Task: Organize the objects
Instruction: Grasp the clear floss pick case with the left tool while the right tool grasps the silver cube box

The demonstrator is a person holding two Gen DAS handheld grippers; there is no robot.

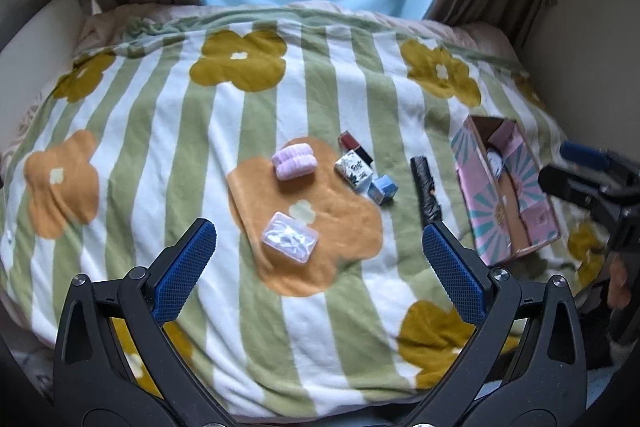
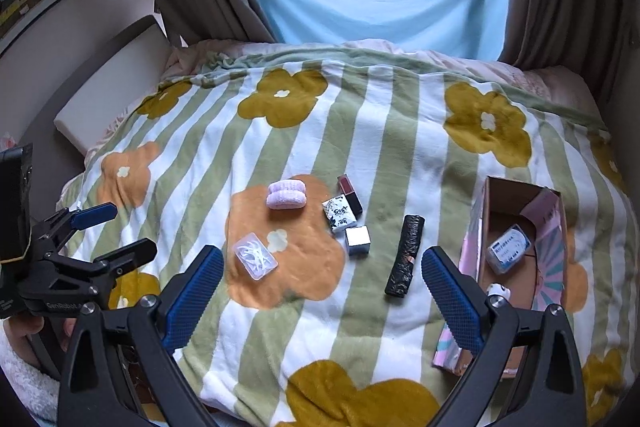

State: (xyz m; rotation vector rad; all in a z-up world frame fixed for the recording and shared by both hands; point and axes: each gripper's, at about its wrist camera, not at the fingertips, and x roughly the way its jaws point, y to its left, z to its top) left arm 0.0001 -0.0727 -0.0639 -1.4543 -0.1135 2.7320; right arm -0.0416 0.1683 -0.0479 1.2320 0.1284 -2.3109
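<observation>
Both the left gripper (image 1: 318, 269) and right gripper (image 2: 322, 291) hover with fingers spread wide above the flowered bedspread (image 2: 400, 155), where the clear plastic case (image 1: 289, 241) lies beside the pink cardboard box (image 2: 552, 227).

The blanket (image 2: 384, 155) is showing green and white stripes with mustard and orange flowers. The scrunchie (image 2: 286, 194) is looking lilac, the lipstick (image 2: 349, 193) dark red, the small box (image 2: 339, 214) white with black florals, the roll (image 2: 405, 255) glossy black, the cardboard box (image 2: 554, 247) pink with teal rays (brown inside).
</observation>
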